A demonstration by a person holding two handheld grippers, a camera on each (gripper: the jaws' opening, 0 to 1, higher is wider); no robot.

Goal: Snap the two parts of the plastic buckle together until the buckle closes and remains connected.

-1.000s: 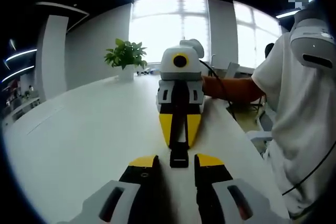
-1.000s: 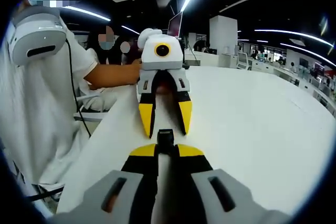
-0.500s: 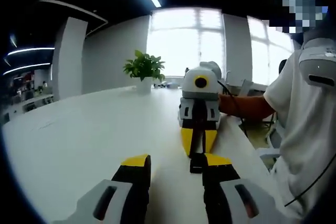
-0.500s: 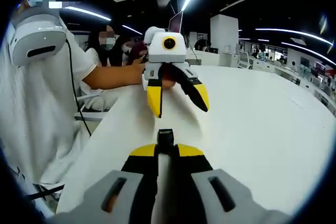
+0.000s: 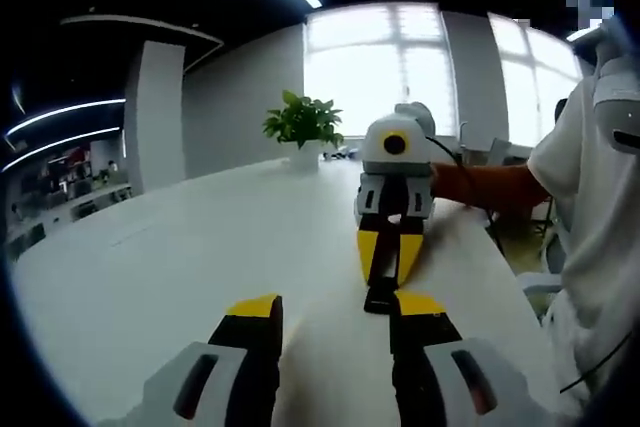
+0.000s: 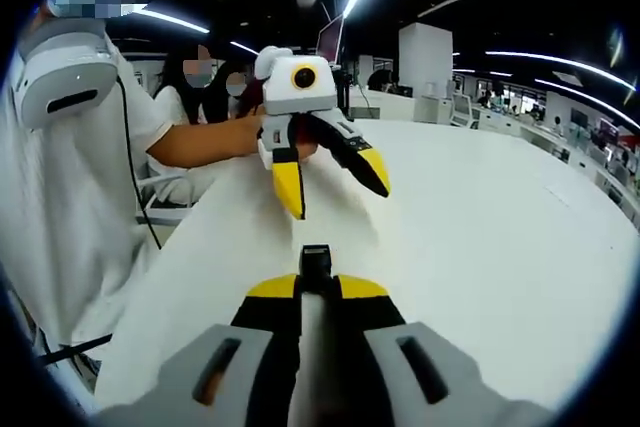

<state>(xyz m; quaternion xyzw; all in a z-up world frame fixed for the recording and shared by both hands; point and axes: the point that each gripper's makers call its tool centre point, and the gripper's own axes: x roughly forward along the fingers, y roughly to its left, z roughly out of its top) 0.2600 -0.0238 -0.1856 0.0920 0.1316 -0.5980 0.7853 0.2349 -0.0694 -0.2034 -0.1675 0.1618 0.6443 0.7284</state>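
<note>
Buckle [image 6: 315, 259] sits pinched at the tips of your right gripper [image 6: 315, 287], jaws clamped on it, above the white table [image 6: 480, 247]. Left gripper [image 5: 330, 312] is spread wide, holding nothing. Small, light, stiff plastic, probably slick, so likely to twist in the pinch. Grip the free end on its flat sides, near the body.

The left tongs [image 5: 325, 315] are spread wide, facing the right tongs [image 5: 383, 255]. The right tongs' jaws are pinched together, a bare forearm [image 6: 205, 140] reaching behind the left tongs.
</note>
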